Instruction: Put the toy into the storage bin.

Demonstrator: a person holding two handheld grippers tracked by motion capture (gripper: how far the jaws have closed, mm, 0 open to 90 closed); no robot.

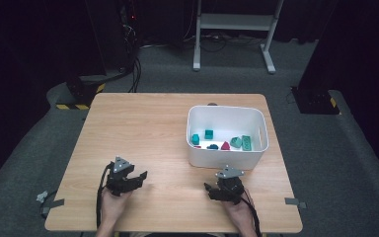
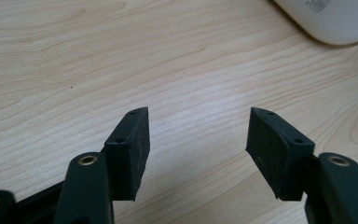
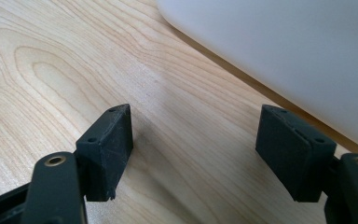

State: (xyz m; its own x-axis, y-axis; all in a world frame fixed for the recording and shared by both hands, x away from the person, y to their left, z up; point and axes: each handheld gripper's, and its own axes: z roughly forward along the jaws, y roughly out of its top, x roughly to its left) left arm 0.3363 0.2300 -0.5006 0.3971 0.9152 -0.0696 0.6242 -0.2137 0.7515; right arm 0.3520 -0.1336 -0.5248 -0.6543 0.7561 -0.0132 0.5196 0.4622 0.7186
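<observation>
The left gripper [image 1: 139, 176] and the right gripper [image 1: 210, 190] sit low over the wooden table [image 1: 143, 128], each with its jaws apart and nothing between them. The white bin [image 1: 225, 159] with small colored blocks [image 1: 208, 134] stands just beyond the right gripper.

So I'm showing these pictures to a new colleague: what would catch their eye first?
Probably the white plastic bin on the right half of the light wooden table, holding small teal blocks and a red piece. Next, the two black grippers near the table's front edge, left gripper and right gripper, both open and empty.
</observation>
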